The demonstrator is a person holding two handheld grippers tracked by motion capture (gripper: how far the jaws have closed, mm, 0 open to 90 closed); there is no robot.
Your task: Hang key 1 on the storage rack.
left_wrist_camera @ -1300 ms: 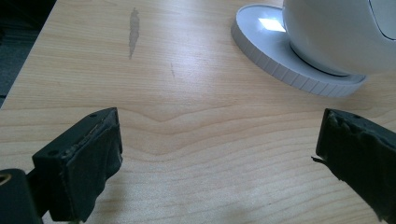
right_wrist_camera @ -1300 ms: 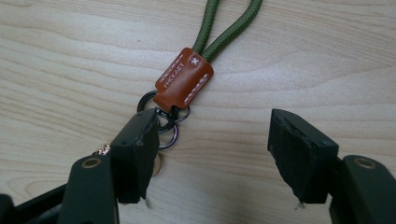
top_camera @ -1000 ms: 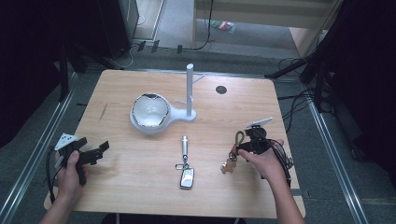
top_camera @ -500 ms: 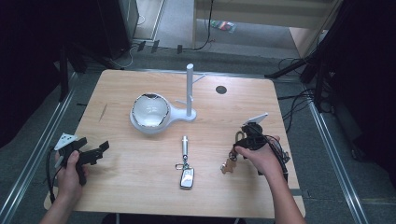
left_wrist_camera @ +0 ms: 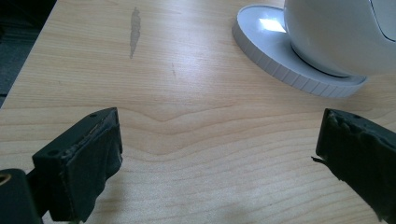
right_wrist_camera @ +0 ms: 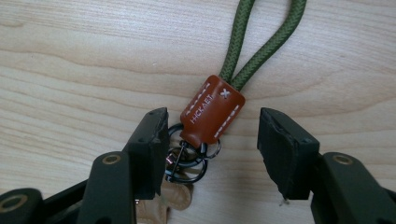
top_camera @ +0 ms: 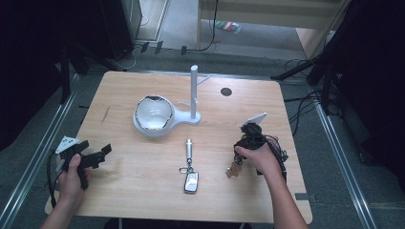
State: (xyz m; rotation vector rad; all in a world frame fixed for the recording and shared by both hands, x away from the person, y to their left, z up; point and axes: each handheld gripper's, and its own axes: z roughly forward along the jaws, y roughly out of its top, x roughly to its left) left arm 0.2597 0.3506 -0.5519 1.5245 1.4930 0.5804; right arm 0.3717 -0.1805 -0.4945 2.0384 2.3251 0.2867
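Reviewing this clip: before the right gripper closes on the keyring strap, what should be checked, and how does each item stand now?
1. Brown leather tab sits between the right gripper jaws: ok.
2. Tab centred in the gap: not ok, it lies nearer one jaw.
3. Pads not yet pressing; the jaws have just been closing, with the tab between them: ok.
4. Metal rings clear of the jaws: not ok, they touch one jaw.
5. Green cord lies free on the table: ok.
6. Left gripper open and holding nothing: ok.
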